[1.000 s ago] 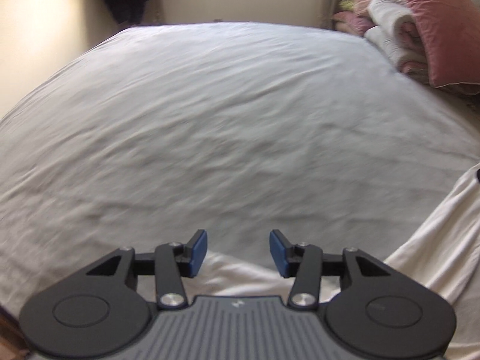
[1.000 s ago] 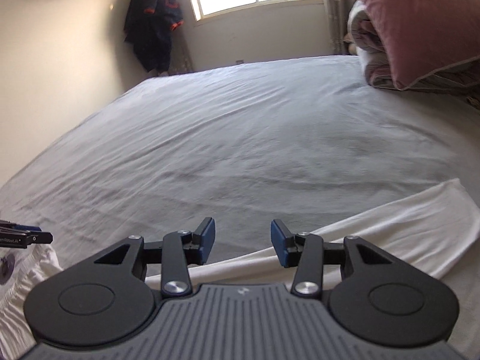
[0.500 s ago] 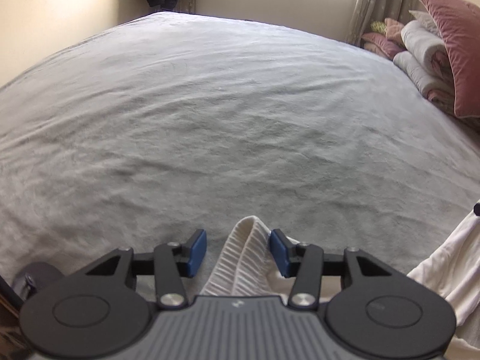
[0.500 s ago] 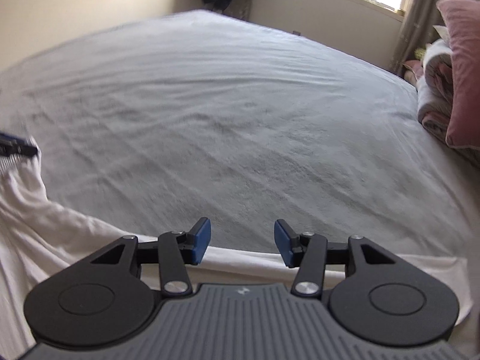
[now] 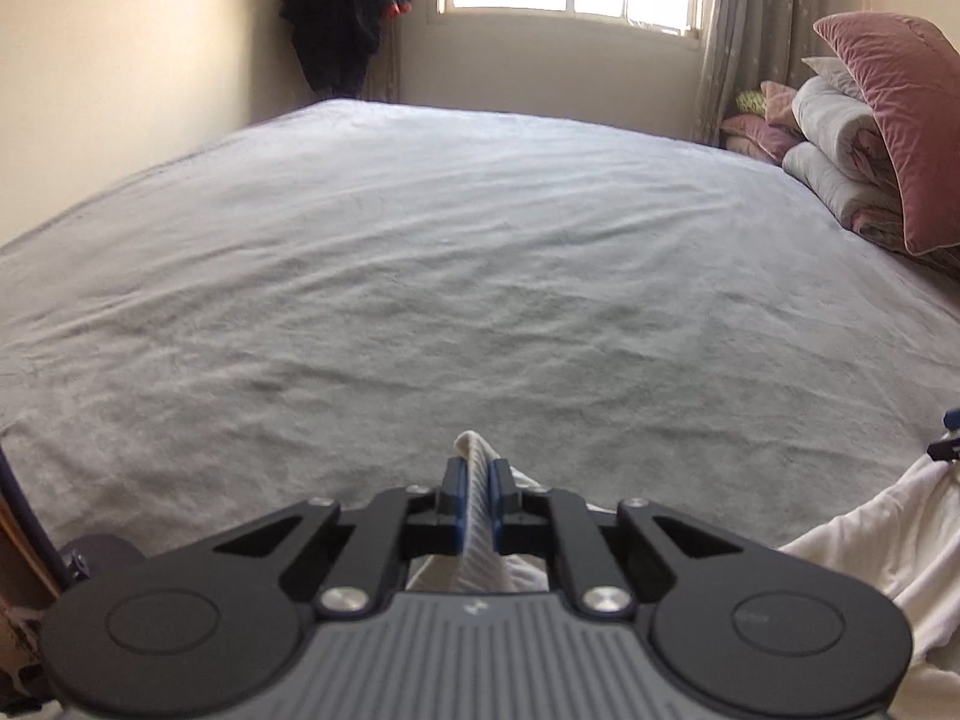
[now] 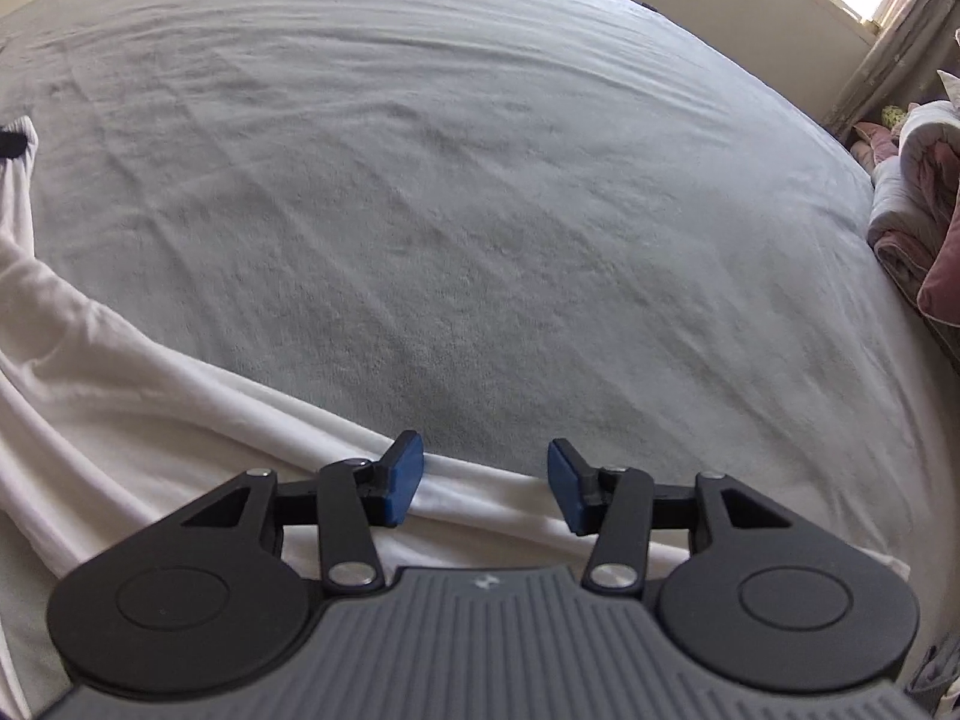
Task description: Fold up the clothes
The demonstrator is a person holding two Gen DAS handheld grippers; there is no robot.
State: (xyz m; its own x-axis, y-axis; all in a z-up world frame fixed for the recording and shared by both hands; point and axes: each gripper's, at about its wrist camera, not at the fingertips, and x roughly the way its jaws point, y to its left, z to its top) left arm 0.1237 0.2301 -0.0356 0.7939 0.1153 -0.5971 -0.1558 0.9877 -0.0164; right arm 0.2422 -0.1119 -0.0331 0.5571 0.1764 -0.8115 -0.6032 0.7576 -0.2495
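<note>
A soft white cotton garment lies slack along the near edge of the wide bed under its pale grey, lightly creased bedspread, at about seven to eight o'clock in the right wrist view, and its far end trails up toward ten o'clock where the other tool has it. It is laid out there probably because the bare spread beyond gives flat room to fold on. The left gripper has a ribbed white hem or cuff of the garment standing up between its blue pads; the jaws are closing and already press on it from both sides, a pinch that looks meant to lift that end. The right gripper hangs over a ridge of the same cloth at six o'clock. Its jaws are spread fairly wide and are closing, with the fold lying between them but neither pad pressing on it yet. Stacked pink and grey bedding and a dusty-pink velvet pillow sit well apart at two o'clock.
</note>
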